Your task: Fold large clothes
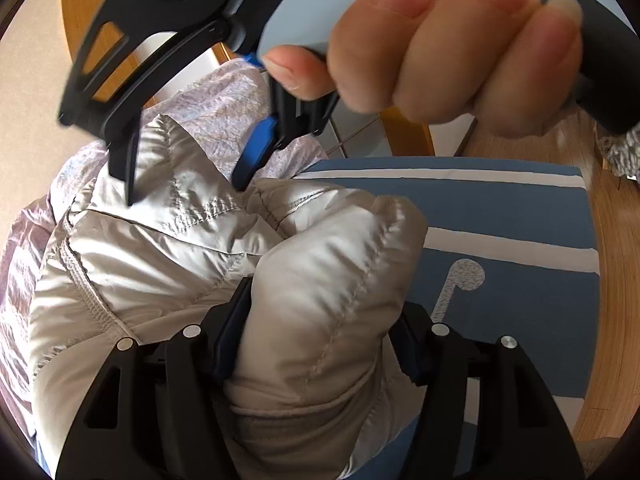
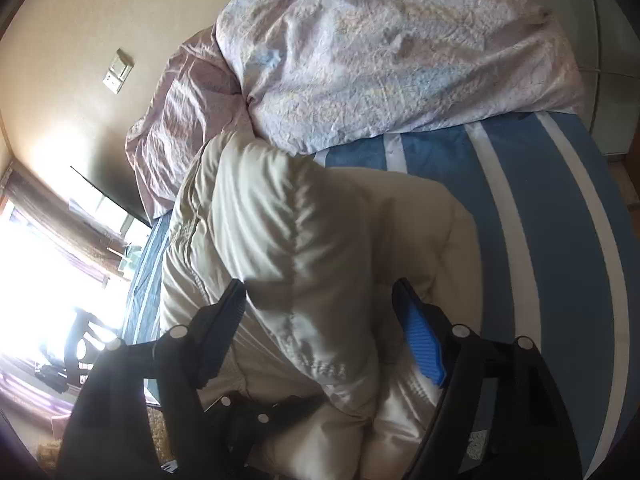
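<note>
A beige quilted puffer jacket [image 1: 160, 248] lies bunched on a bed with a blue and white striped sheet [image 1: 500, 208]. My left gripper [image 1: 320, 340] is shut on a thick padded fold of the jacket, which fills the gap between its fingers. My right gripper [image 1: 188, 180] shows in the left wrist view, held by a hand, its fingers spread with the tips on the jacket's upper part. In the right wrist view the right gripper [image 2: 320, 308] stands wide, straddling a fold of the jacket [image 2: 280, 220] without pinching it.
A crumpled lilac duvet [image 2: 380, 48] and a mauve pillow [image 2: 180, 120] lie at the head of the bed, touching the jacket. A wooden bed frame [image 1: 76, 20] and wooden floor [image 1: 616, 240] lie beyond. A bright window [image 2: 40, 264] is at the left.
</note>
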The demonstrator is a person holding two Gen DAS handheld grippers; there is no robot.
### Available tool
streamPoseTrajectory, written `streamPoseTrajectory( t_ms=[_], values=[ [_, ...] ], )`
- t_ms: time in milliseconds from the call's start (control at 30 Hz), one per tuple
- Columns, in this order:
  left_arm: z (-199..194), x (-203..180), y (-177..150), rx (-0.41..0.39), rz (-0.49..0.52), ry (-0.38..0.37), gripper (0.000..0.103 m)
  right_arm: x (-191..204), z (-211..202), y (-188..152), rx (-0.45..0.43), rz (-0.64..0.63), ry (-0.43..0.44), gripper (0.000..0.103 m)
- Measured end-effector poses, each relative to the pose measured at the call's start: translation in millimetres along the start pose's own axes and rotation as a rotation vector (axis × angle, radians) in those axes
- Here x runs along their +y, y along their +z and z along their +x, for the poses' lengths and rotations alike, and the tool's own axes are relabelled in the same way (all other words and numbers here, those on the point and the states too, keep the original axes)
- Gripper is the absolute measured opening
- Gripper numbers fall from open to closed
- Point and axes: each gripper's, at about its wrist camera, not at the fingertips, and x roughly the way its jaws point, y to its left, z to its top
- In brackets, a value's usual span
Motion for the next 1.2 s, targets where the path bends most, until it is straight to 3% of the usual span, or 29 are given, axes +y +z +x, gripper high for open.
streamPoseTrajectory(
  t_ms=[300, 400, 467, 567, 700, 833, 967, 1033, 1200],
  values=[
    [0.4, -11.1, -4.8, 0.014, 0.051, -0.007, 0.062, 0.4, 16.1, -7.4, 0.061, -0.063, -0.027, 0.074],
    [1.1, -13.8, -5.5, 0.018, 0.069, -0.007, 0.062, -8.0, 22.9, -10.8, 0.082, -0.047, -0.022, 0.057],
    [3.7, -13.1, -3.3, 0.019, 0.081, -0.003, 0.062, -13.9, 21.7, -11.4, 0.077, -0.028, -0.007, 0.034],
    [-0.5, -12.7, -1.2, 0.011, 0.105, 0.009, 0.062, -22.9, 19.6, -11.8, 0.071, 0.004, 0.024, 0.022],
    [-27.0, -6.4, -0.8, -0.005, 0.104, -0.013, 0.062, -24.3, 17.5, -11.7, 0.051, 0.001, 0.015, 0.018],
    [-78.7, 22.6, 2.1, -0.031, 0.049, -0.081, 0.063, -28.6, 16.6, -12.1, 0.027, 0.009, 0.005, 0.018],
    [-127.5, 84.1, 10.5, -0.067, -0.085, -0.131, 0.068, -34.1, 17.1, -15.0, -0.005, 0.018, 0.004, 0.018],
    [-136.3, 119.6, 15.2, -0.08, -0.176, -0.116, 0.077, -37.2, 17.9, -17.0, -0.017, 0.033, 0.009, 0.018],
    [-107.9, 202.4, 11.9, -0.01, -0.368, -0.016, 0.078, -46.4, 20.2, -21.9, -0.042, 0.08, 0.024, 0.019]
  ],
)
